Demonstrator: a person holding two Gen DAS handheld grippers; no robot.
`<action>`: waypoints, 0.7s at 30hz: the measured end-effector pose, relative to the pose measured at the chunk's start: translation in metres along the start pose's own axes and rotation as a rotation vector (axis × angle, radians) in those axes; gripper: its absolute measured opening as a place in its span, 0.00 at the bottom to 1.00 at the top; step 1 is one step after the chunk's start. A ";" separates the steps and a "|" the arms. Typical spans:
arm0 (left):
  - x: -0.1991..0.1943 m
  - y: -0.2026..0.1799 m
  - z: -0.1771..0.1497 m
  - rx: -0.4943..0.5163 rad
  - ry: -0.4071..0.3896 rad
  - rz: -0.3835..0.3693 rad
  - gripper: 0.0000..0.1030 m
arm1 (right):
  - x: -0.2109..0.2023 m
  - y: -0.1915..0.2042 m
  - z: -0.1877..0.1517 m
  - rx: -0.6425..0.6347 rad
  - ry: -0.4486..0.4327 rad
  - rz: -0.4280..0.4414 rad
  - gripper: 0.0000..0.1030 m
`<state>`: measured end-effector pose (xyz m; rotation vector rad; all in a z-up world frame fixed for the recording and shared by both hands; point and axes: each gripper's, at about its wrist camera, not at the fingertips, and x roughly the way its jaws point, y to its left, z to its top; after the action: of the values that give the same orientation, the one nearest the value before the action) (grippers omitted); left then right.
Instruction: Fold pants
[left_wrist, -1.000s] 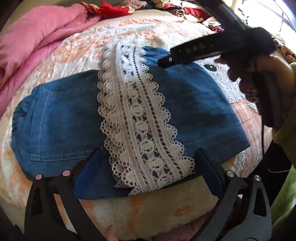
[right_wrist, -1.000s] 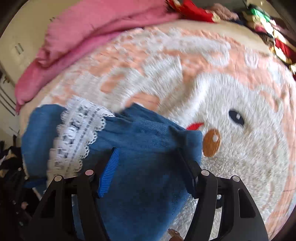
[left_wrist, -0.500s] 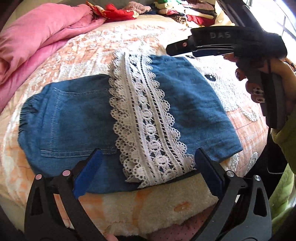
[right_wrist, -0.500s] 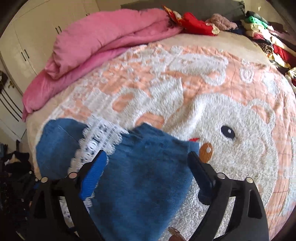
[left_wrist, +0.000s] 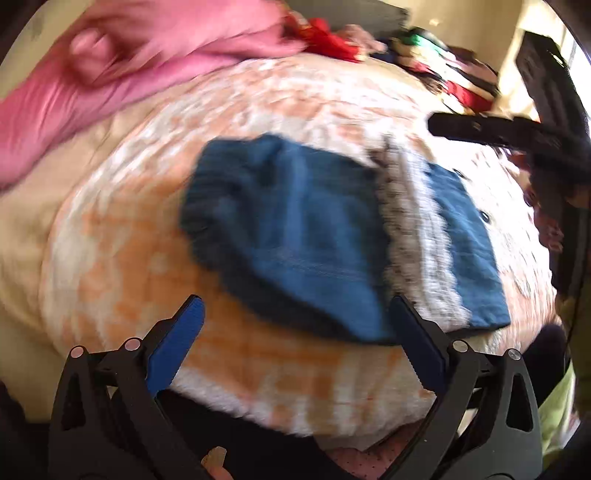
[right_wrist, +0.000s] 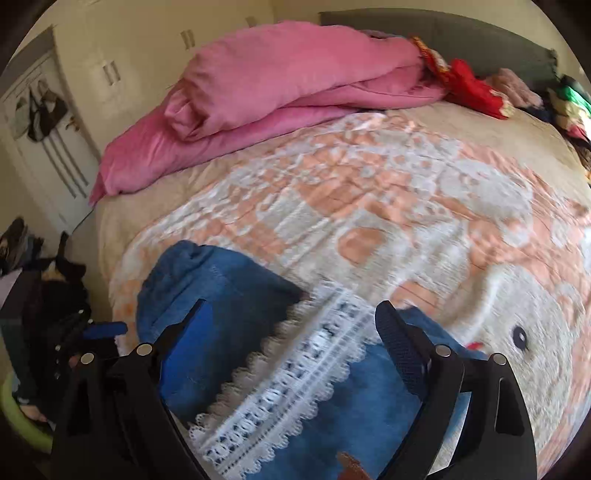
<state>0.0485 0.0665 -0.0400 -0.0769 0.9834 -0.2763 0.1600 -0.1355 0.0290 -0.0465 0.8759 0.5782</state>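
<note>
**Mia:** Blue denim pants (left_wrist: 295, 236) lie flat on the bed, on the peach and white blanket (right_wrist: 406, 192). They sit near its front edge.

**Sam:** Are they folded yet?

**Mia:** Partly, I think. One end is laid over the middle, so the white lace trim (right_wrist: 291, 376) runs across the top. The bundle looks short and neat. Maybe one more fold is left, or just a pat to smooth it.

**Sam:** What are the grippers doing?

**Mia:** The left gripper (left_wrist: 295, 350) has its fingers spread wide. It holds nothing and sits just in front of the pants. The right gripper (right_wrist: 291, 350) is wide open too, right above the lace, and it grabs nothing.

**Sam:** Is there room to move?

**Mia:** Lots of bare blanket behind the pants. The pink duvet (right_wrist: 280, 77) and the pile of clothes (right_wrist: 561, 107) are far back. But the front edge of the bed is close, so the pants could slide off that way.
</note>
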 end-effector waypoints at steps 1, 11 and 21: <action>0.001 0.007 0.000 -0.026 0.003 -0.006 0.91 | 0.008 0.010 0.004 -0.032 0.017 0.013 0.87; 0.035 0.021 0.007 -0.161 0.038 -0.125 0.80 | 0.062 0.056 0.027 -0.169 0.104 0.104 0.87; 0.041 0.027 0.011 -0.208 -0.006 -0.142 0.36 | 0.120 0.086 0.044 -0.239 0.201 0.164 0.87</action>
<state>0.0843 0.0808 -0.0726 -0.3384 1.0004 -0.3032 0.2084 0.0046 -0.0146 -0.2547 1.0072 0.8403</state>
